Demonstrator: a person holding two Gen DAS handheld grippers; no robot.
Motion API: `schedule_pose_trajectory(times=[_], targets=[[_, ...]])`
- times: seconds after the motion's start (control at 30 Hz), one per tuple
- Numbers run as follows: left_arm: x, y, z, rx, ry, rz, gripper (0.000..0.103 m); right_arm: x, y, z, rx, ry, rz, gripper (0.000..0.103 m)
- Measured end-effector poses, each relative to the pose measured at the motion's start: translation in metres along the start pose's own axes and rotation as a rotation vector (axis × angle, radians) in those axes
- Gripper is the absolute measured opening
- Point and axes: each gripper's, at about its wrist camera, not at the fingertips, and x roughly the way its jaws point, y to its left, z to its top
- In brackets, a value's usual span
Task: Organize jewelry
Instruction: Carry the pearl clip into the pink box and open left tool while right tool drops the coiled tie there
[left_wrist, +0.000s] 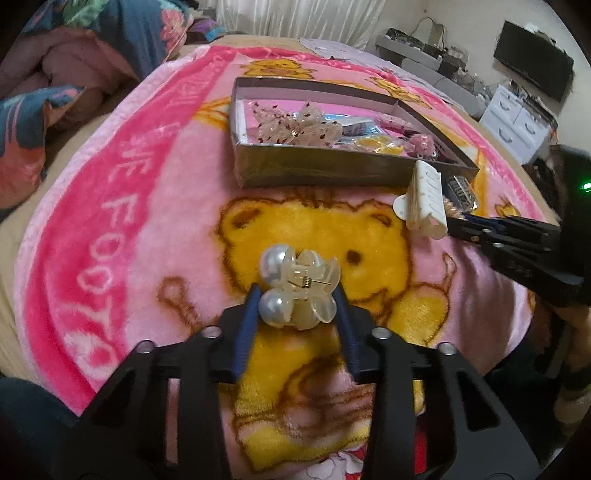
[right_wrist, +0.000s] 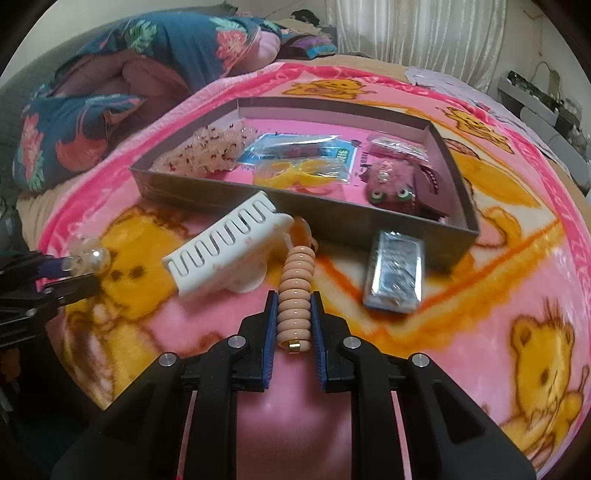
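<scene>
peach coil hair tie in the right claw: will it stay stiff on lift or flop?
Likely floppy: the peach coil hair tie is a soft-looking spiral, gripped by the right claw only near its gold clasp, so the far end probably sags or stretches. Probably light. It touches the white hair clip and may nudge it.

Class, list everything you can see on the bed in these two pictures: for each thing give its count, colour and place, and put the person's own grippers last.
Box: one, grey, on the blanket, holding mixed accessories.
Blanket: one, pink with yellow bears, over the bed.
Pearl clip: one, cream with two pearls, between the left gripper's pads.
Coil tie: one, peach, between the right gripper's pads.
White clip: one, white, in front of the box.
Silver packet: one, silver, beside the box's near right corner.
Quilt: one, blue floral, far left.
Left gripper: black, blue pads, shut on the pearl clip.
Right gripper: black, blue pads, shut on the coil tie.
</scene>
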Motion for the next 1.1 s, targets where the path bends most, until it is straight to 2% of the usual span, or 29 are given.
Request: schedule_pose_trajectory(times=[0.2,0.47,0.8,1.1], targets=[[-0.007,-0.007,0.005,0.015,-0.018,-0.027,0.029,-0.032,-0.011,-0.012,0.049,-0.05,0.01,0.017],[-0.028,-0.021,0.028,0.049,-0.097,-0.048,0.029,-0.073,-0.034,-0.018,0.123,-0.136,-0.006,0.017],[-0.048,-0.034,0.078,0.076,-0.197,-0.063,0.029,-0.111,-0.055,0.005,0.159,-0.253,-0.02,0.017],[-0.038,-0.05,0.116,0.099,-0.213,-0.088,0.029,-0.118,-0.066,0.036,0.158,-0.302,-0.027,0.017]])
